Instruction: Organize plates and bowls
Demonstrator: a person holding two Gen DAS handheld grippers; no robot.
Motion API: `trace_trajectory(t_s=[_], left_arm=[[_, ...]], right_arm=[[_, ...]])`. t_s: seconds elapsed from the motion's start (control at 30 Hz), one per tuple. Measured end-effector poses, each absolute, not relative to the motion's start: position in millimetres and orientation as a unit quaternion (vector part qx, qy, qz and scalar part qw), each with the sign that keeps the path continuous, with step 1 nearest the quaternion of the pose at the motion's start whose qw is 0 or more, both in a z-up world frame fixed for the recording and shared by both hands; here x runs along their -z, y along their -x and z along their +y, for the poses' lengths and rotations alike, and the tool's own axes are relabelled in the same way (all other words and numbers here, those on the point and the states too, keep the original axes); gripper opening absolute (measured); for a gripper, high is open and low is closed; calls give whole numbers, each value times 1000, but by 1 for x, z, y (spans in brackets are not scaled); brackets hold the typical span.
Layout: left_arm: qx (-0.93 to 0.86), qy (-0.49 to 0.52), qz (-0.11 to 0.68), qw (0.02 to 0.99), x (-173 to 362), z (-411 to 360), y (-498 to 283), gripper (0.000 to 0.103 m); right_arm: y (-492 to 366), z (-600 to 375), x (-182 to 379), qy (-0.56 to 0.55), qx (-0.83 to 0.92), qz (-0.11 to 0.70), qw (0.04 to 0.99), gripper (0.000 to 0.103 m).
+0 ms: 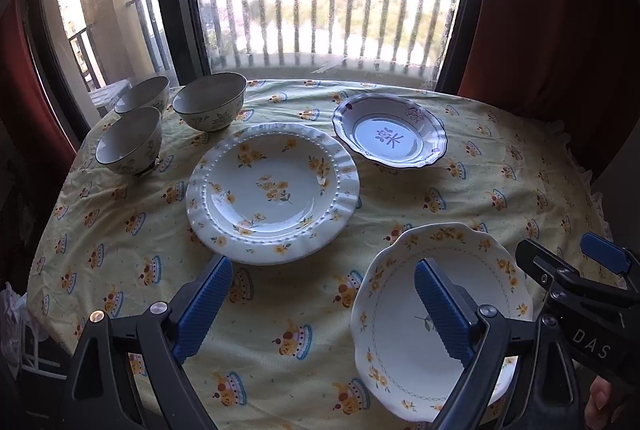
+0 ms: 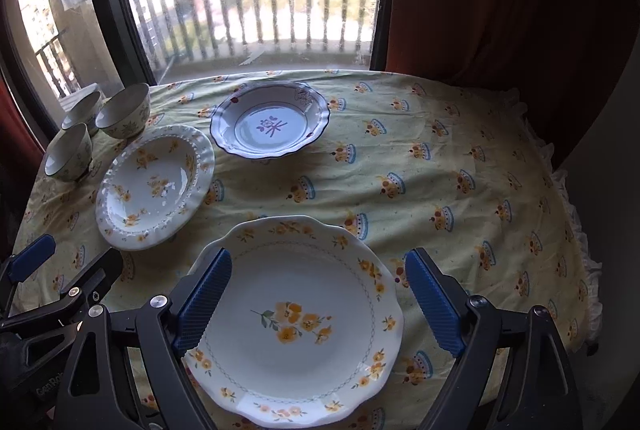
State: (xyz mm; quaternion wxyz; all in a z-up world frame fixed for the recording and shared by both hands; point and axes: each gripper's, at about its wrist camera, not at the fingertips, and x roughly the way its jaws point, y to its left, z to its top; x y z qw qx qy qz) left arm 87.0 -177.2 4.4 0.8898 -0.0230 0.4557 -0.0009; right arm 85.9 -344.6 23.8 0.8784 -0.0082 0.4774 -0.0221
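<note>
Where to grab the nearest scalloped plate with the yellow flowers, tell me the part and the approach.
Take the scalloped plate by its raised rim at the near edge. It lies flat on the tablecloth, so only the upturned lip probably offers a bite. Bring the right gripper, open above it, in low from the near side, one finger over the lip and one under.
</note>
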Motion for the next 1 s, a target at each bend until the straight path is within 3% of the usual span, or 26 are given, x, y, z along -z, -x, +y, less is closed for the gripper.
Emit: trace_trajectory(t_s=[0.23,0.37,0.57,0.7,1.0], left_arm=[[-6,27,497,867,39,-208,-94,84],[-19,28,526,850,64,-218,-95,81],[-42,40,547,835,85,-224,-95,79],[-49,44,571,819,100,-229,-97,70],[-50,45,583,809,108,-239,-100,69]], right_arm=[[-94,-377,14,17,14,509,861,90],[-99,-385,41,11,-3,537,844,84],[-102,-390,67,13,-20,564,826,82],[-105,-392,82,17,-27,579,815,81],[-114,-394,104,27,-37,604,796,70]])
